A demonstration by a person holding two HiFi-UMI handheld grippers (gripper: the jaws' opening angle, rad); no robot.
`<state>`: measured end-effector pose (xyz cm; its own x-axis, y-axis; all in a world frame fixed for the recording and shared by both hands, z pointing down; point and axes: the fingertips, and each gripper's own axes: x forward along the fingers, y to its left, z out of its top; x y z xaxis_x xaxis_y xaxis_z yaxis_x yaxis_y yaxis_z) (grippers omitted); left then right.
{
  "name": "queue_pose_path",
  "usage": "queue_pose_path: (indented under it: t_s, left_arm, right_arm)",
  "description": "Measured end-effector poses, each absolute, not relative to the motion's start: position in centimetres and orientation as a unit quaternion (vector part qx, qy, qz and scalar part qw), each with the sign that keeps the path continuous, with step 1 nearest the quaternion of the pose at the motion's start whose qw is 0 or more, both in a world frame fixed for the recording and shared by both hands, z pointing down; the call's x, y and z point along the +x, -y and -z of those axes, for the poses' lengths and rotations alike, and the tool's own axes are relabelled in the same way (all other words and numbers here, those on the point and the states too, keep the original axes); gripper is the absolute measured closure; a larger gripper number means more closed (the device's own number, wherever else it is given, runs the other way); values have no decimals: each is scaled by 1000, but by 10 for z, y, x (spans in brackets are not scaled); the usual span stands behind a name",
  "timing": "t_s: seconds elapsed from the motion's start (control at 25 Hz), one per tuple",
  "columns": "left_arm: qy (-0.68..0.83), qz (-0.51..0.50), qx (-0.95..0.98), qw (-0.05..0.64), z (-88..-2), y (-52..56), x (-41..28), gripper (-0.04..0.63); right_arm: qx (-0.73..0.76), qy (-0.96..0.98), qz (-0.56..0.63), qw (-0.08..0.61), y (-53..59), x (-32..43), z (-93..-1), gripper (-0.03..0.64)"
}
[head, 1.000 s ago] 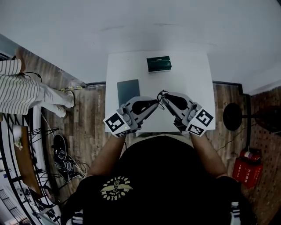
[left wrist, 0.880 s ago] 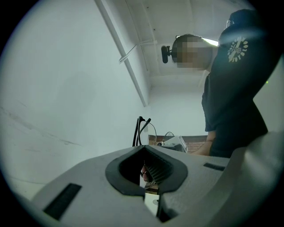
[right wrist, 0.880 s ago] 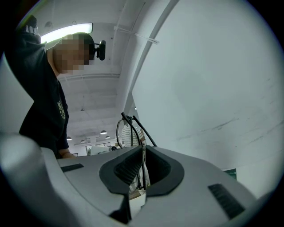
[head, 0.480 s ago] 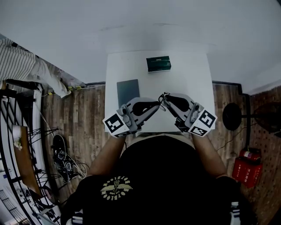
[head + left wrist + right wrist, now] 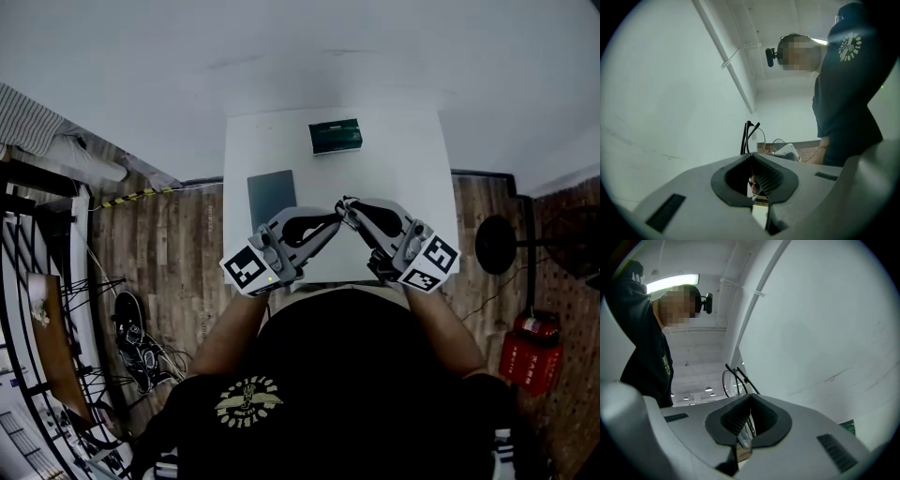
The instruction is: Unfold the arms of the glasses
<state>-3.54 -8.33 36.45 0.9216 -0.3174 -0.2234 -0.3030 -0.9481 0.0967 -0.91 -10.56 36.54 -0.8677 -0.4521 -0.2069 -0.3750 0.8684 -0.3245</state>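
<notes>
Thin black-rimmed glasses [image 5: 345, 203] hang in the air above the white table [image 5: 412, 169], held between both grippers. My left gripper [image 5: 335, 222] comes in from the left and is shut on the glasses. In the left gripper view the glasses' [image 5: 749, 133] dark frame and one lens stick up past the left gripper's [image 5: 751, 157] meeting jaws. My right gripper [image 5: 348, 210] comes in from the right, its jaws closing tight on the glasses. In the right gripper view the glasses' [image 5: 732, 379] lens and thin arms rise just beyond the right gripper's [image 5: 750, 397] jaws.
A dark green box [image 5: 337, 137] lies at the table's far side and a flat grey case [image 5: 272, 194] at its left. A black round stand base [image 5: 497, 246] and a red object [image 5: 530, 352] sit on the wooden floor to the right. Striped cloth [image 5: 28, 122] shows at the left edge.
The person in striped clothes at the left has walked almost out of view. Both grippers stay together on the glasses, hardly moved.
</notes>
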Motion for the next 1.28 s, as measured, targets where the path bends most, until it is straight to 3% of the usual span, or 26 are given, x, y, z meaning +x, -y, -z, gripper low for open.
queue_pose_path:
  t_s: [0.28, 0.76, 1.28]
  left_arm:
    - [188, 83, 978, -11, -362, 87, -30, 583]
    - [214, 53, 975, -25, -361, 95, -28, 572]
    - [221, 94, 971, -4, -354, 95, -42, 572]
  right_arm:
    - [-201, -949, 161, 182, 105, -6, -359, 615]
    - [-192, -949, 166, 185, 101, -7, -359, 617]
    - [-188, -962, 111, 163, 88, -11, -339, 615]
